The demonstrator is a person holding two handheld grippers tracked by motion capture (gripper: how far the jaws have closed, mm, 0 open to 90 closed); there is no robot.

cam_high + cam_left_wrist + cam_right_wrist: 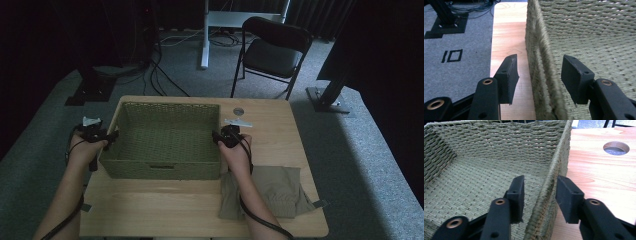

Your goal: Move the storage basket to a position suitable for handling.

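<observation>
A black "10" (452, 55) is marked on the grey carpet (461, 75), left of the table (507, 37) edge in the left gripper view; the digits are blocky outlines; no other text, label or brand can be read.

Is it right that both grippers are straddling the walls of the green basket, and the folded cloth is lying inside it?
Not quite. The grippers do straddle the green basket walls, but the folded cloth lies on the table beside it, as the high view shows.
</observation>
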